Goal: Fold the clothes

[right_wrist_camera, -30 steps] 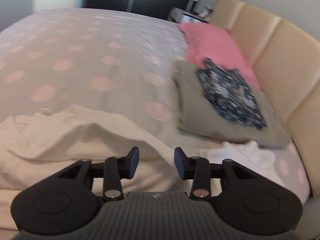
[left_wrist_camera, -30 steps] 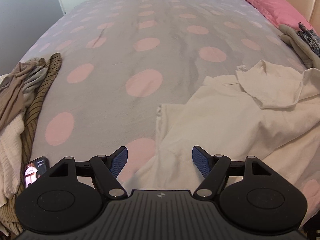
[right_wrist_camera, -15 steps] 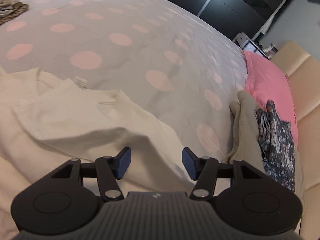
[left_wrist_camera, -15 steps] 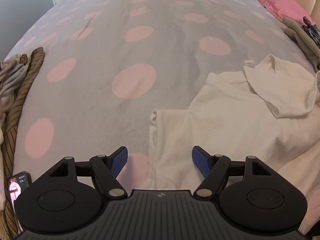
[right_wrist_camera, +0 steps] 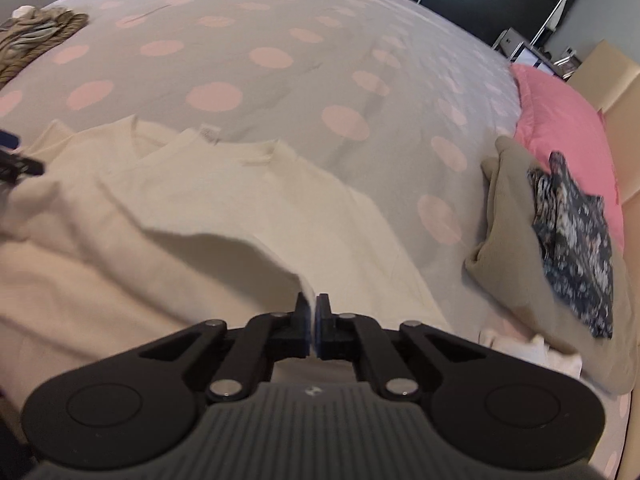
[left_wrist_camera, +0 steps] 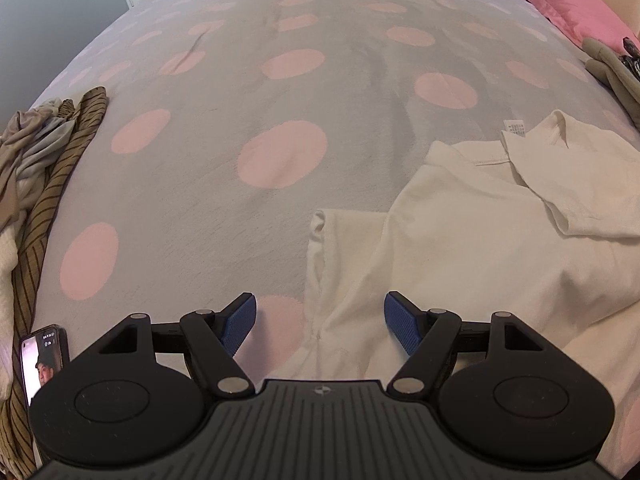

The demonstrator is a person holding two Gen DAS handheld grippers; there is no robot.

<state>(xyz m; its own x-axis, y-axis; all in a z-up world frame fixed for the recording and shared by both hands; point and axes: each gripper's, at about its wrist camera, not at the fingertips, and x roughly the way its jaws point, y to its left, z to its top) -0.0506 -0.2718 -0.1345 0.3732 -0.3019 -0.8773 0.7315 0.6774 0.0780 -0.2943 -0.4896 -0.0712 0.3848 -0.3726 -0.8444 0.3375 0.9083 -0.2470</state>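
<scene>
- Left wrist view: left gripper [left_wrist_camera: 320,320] has its fingers [left_wrist_camera: 239,323] spread wide with nothing pinched, hovering over the near-left edge of the cream T-shirt [left_wrist_camera: 472,248]
- The shirt lies crumpled on the right half of the polka-dot duvet [left_wrist_camera: 248,92], its left sleeve [left_wrist_camera: 340,236] sticking out flat, the collar with its label [left_wrist_camera: 514,127] at the far end
- Pile of unfolded clothes [left_wrist_camera: 36,184] along the bed's left edge, phone [left_wrist_camera: 42,358] just beside it, both well apart from the shirt
- To do this well, I judge: bring the open fingers down on the side hem just below the sleeve, take one layer only, match the height of the other hand
- Right wrist view: right gripper [right_wrist_camera: 313,322] is closed, its fingers [right_wrist_camera: 325,312] meeting on a raised fold of the cream T-shirt [right_wrist_camera: 224,200]; the cloth tents up to the tips, so it looks pinched
- Folded beige garment [right_wrist_camera: 516,240] with a dark floral piece [right_wrist_camera: 576,248] on top sits near the pink pillow [right_wrist_camera: 560,120], right of the shirt
- Advice: lift only once both sides are gripped, pull taut and lay the shirt flat before folding; keep clear of the folded stack
</scene>
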